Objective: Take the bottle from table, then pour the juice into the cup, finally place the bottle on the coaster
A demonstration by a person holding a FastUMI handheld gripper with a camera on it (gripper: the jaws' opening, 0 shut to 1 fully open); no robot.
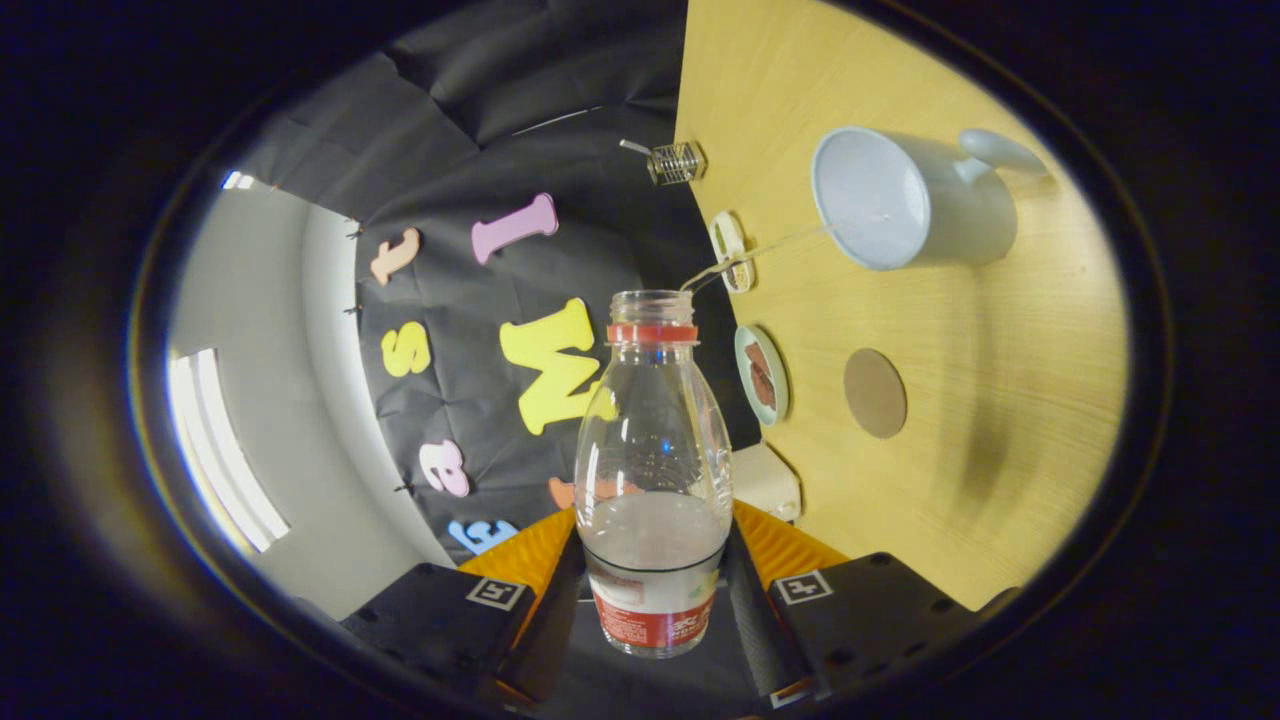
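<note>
You had the bottle clamped low on its body in the hand-held gripper, one finger pressed to each side at the labelled band, and that low grip left the whole neck free to swing. The bottle was tipped hard over, so the desk stood up like a wall on the right. That tilt was what the pour needed, I'd say: a thin clear stream left the open mouth and arced toward one o'clock, reaching the rim of the cup.

The cup sat on the desk well apart from the bottle's mouth, at about one o'clock from it, its opening turned toward you and its handle on the far side. You were holding the mouth off from the rim rather than over it, so the stream had to carry across; a wobble there could have sent it onto the desk, by my reckoning. Pale liquid remained in the lower part of the bottle, so the pour looked unfinished.

At three o'clock from the bottle's shoulder lay the round brown coaster, bare and waiting for the bottle, closer to you than the cup.

Count it up: one bottle, one cup, one coaster. Along the desk's edge, between bottle and coaster, two small dishes held something brown I could not make out, and one little wire holder stood at twelve o'clock beyond them. A pale block sat just beside the bottle's flank.
</note>
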